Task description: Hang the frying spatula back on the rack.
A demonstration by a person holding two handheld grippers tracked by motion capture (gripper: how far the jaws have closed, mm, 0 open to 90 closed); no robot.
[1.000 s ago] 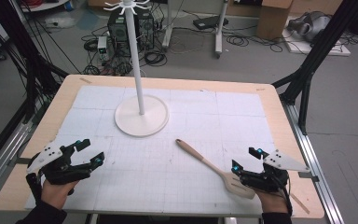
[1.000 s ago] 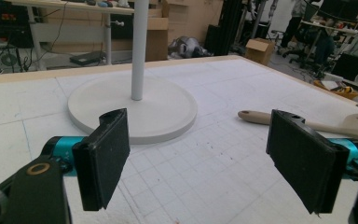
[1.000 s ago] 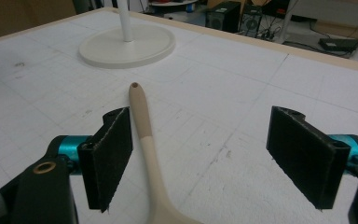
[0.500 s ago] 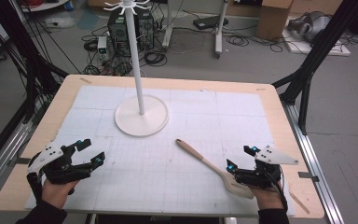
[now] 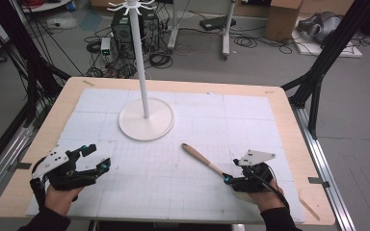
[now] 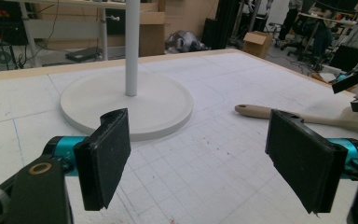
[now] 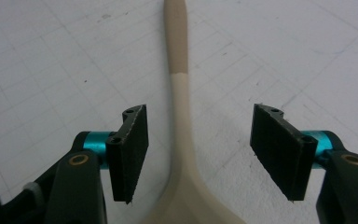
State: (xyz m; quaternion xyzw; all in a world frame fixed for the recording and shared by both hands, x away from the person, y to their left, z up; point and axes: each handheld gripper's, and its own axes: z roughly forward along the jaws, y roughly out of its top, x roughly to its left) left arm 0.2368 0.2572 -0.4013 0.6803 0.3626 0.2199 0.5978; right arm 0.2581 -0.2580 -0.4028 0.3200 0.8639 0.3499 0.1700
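Observation:
A wooden spatula [image 5: 200, 159] lies flat on the white gridded mat, its handle pointing toward the white stand [image 5: 147, 122]. My right gripper [image 5: 229, 180] is low over the spatula's wide end. In the right gripper view the jaws [image 7: 198, 154] straddle the spatula's neck [image 7: 182, 93] with a gap on each side; they have just been closing, and the pads are not touching the wood. My left gripper [image 5: 98, 156] rests open at the near left with nothing between its jaws [image 6: 205, 158]. It faces the stand's base [image 6: 126, 102] and the spatula [image 6: 279, 114].
The white stand has a round base and a tall pole [image 5: 139, 62] with hooks at its top, at the middle back of the mat. A wooden table rim [image 5: 289, 125] surrounds the mat. Black frame legs and cables stand beyond the table.
My right gripper has moved left and a little down, coming over the spatula's wide end, and its jaws stand narrower. The left gripper and the spatula have stayed put.

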